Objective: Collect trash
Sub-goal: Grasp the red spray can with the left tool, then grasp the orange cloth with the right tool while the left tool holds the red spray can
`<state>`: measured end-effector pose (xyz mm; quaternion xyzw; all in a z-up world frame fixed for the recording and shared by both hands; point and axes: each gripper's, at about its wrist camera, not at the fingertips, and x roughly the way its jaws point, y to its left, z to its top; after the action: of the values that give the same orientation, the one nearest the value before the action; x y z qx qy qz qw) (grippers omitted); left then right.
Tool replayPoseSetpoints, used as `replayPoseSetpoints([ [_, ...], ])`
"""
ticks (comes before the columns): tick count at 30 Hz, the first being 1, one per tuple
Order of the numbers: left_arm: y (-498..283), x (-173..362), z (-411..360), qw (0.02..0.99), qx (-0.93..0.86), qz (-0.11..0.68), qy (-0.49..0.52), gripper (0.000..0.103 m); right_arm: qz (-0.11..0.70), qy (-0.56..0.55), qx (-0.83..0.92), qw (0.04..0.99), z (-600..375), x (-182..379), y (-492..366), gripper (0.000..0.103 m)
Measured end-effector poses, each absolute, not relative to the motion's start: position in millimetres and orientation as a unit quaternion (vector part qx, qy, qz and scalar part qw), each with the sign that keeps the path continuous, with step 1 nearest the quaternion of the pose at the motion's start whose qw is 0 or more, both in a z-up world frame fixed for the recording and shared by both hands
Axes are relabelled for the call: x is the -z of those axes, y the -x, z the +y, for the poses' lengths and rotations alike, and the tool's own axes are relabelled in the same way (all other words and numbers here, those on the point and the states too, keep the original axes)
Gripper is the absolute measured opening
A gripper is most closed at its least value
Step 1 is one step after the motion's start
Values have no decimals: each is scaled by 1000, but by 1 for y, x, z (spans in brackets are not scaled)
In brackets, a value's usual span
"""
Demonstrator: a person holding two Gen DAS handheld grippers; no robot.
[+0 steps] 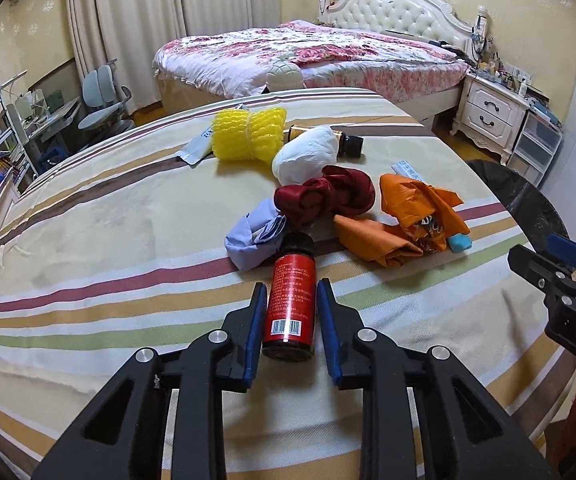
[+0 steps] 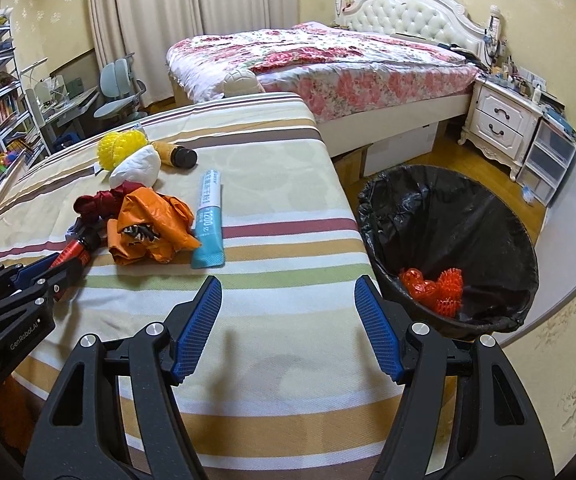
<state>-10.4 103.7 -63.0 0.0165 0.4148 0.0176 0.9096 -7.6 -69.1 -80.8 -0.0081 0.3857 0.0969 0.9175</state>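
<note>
Left gripper (image 1: 292, 292) clamps the red bottle (image 1: 291, 300) lying lengthwise along its fingers; bin (image 2: 524, 240) sits rightward, beside the wide-open, empty right gripper (image 2: 288, 292).

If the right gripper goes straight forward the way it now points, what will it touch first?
Probably the striped tablecloth: the open right gripper points down at bare cloth. The blue tube lies farther ahead and slightly left, though depth is hard to judge.

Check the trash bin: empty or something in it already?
Not empty. The black-lined trash bin beside the table holds red-orange mesh pieces at its bottom; otherwise mostly bare liner.
</note>
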Motion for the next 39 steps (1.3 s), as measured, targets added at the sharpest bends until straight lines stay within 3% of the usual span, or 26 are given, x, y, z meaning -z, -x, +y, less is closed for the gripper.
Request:
replayPoseSetpoints([
  [18, 8, 57, 164, 912, -64, 404, 34, 25, 384, 35, -124, 914, -37, 76, 7, 67],
  [39, 9, 57, 178, 912, -81, 401, 37, 25, 377, 52, -169, 909, 6, 67, -19, 67],
])
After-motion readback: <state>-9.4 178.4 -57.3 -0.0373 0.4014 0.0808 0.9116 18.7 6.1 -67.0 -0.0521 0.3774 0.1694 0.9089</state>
